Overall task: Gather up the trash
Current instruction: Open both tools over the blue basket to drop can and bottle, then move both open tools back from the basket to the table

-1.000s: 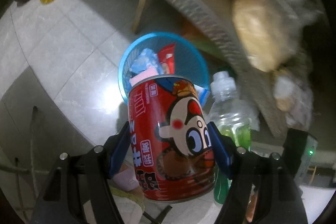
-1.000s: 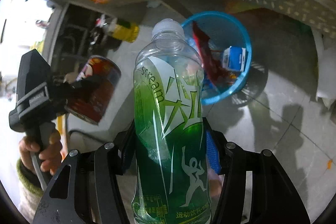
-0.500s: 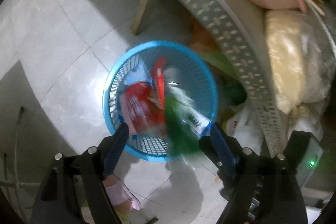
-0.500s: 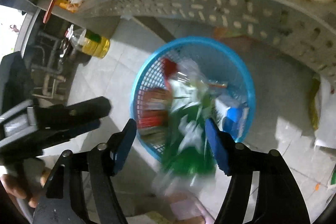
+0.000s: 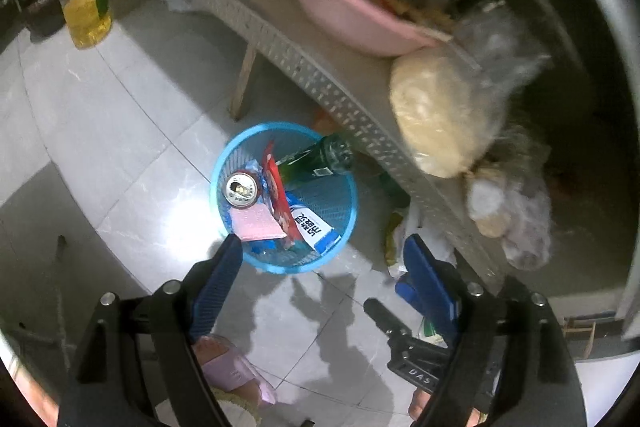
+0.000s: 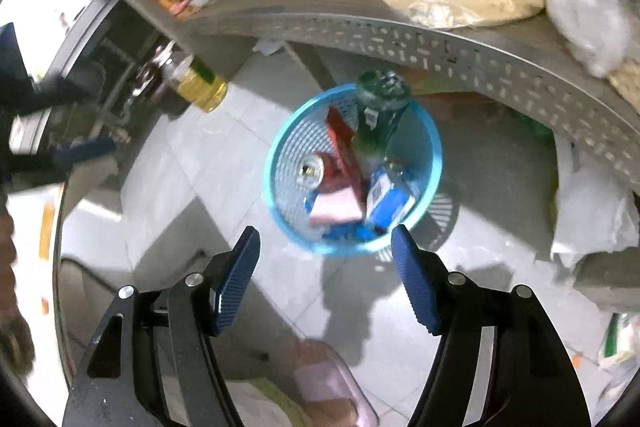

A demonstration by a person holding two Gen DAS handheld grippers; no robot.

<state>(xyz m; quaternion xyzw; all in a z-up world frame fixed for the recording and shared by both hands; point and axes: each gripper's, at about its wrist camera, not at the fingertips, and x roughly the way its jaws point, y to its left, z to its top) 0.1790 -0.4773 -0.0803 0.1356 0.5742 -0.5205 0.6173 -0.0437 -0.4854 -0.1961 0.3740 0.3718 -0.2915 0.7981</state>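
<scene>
A blue mesh trash basket (image 5: 344, 223) (image 6: 280, 163) stands on the tiled floor under a shelf. Inside it lie the red can (image 5: 241, 189) (image 6: 310, 171), top up, the green plastic bottle (image 5: 316, 161) (image 6: 378, 115) leaning bottom-up against the rim, a red wrapper (image 5: 276, 187), a pink packet (image 5: 256, 225) and a blue-and-white carton (image 5: 316, 231) (image 6: 386, 201). My left gripper (image 5: 322, 259) is open and empty, above and in front of the basket. My right gripper (image 6: 325, 251) is open and empty, above the basket's near rim.
A perforated grey shelf (image 5: 288, 43) (image 6: 440, 39) overhangs the basket, carrying a pink basin (image 5: 352, 15) and a bag of pale noodles (image 5: 436, 115). A bottle of yellow oil (image 5: 86, 11) stands on the floor at left. White bags (image 6: 592, 215) lie at right. A pink slipper (image 5: 232, 371) is below.
Both grippers opened and let go: the red can and the green bottle dropped into the blue basket. Both grippers have since risen away from the basket.
</scene>
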